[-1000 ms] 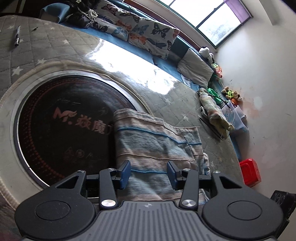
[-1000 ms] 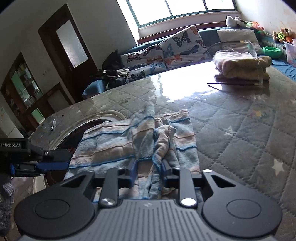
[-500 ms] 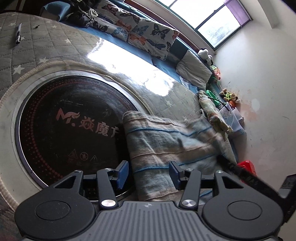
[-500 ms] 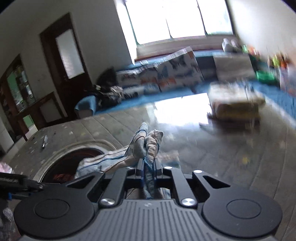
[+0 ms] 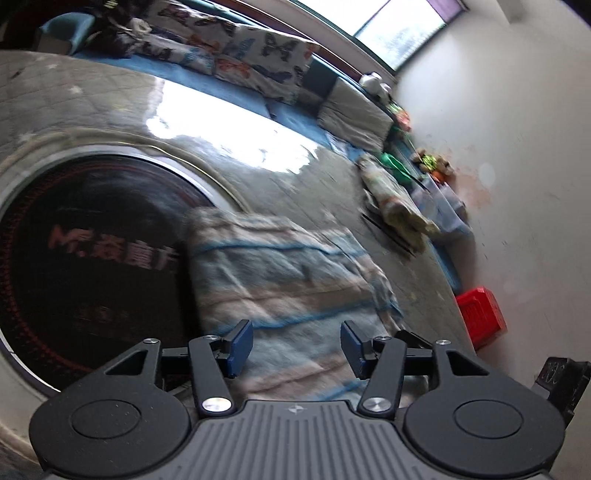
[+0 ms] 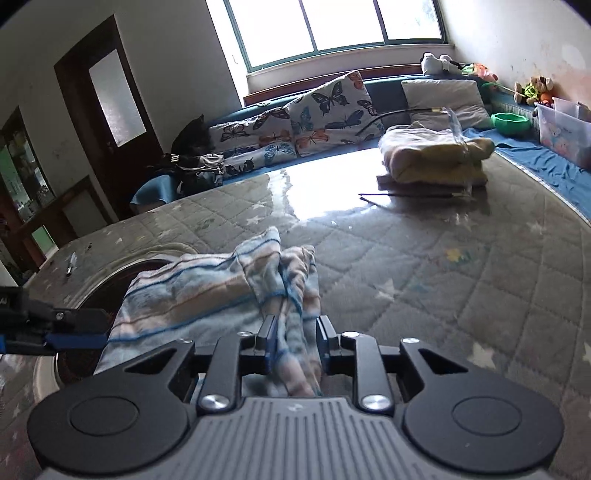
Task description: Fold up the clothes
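Your right gripper (image 6: 294,341) has just been opening, jaws narrow, a bunched ridge of the striped cloth (image 6: 207,291) loose between them. Your left gripper (image 5: 296,345) has been widening too, jaws wide above the cloth, gripping nothing. Cloth lies half-folded on the quilted worktop (image 6: 424,266), overlapping the dark round inset (image 5: 92,266).

a wide window (image 6: 332,26) in the far wall lets in strong daylight, which makes a bright glare on the grey quilted surface (image 6: 424,266) with small stars. under the window a blue bench (image 6: 388,92) carries butterfly cushions (image 6: 325,107), a grey pillow (image 6: 443,99) and soft toys (image 6: 532,88). a dark wooden door (image 6: 107,107) with a frosted pane stands in the pale left wall, and a red crate (image 5: 480,317) sits by the stained right wall.
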{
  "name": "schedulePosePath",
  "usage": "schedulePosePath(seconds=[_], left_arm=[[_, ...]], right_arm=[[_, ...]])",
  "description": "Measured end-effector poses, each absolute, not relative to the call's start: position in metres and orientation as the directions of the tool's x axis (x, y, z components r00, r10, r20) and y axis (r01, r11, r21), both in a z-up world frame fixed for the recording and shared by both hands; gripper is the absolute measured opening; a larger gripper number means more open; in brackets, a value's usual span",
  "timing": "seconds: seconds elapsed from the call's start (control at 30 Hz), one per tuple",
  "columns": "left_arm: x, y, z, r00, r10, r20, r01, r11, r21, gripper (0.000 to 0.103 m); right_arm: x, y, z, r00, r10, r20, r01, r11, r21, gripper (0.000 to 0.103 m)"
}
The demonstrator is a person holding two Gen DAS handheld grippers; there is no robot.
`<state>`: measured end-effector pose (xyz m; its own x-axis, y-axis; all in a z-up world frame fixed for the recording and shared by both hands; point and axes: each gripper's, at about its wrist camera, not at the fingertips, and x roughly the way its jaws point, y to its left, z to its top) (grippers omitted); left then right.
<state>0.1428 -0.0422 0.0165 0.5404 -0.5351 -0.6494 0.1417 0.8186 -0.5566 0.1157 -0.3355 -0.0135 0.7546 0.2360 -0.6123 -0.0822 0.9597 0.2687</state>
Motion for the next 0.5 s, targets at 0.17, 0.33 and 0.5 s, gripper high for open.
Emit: schedulePosePath(seconds=[0.17,0.33,0.5], left_arm=[[0.138,-0.058,0.007,0.495,-0.555,-0.668,0.196,0.821,-0.536,0.057],[0.132,-0.058,0.0,0.47,-0.563,-0.68,0.22,0.821,-0.527,0.057],[0.128,-0.056,0.006,0.474,-0.561,-0.679,0.236,0.823,-0.516,0.06]], right_arm=[[0.1,-0.341,-0.018,0.736,0.226,-0.638,-0.086,0.966,0.244,0.023],[0.084,-0.337,-0.021,0.73,0.221,-0.647,-0.106,0.971,0.212,0.023],[0.069,-0.337,-0.012,0.725,0.222,-0.652,-0.122,0.973,0.195,0.028]])
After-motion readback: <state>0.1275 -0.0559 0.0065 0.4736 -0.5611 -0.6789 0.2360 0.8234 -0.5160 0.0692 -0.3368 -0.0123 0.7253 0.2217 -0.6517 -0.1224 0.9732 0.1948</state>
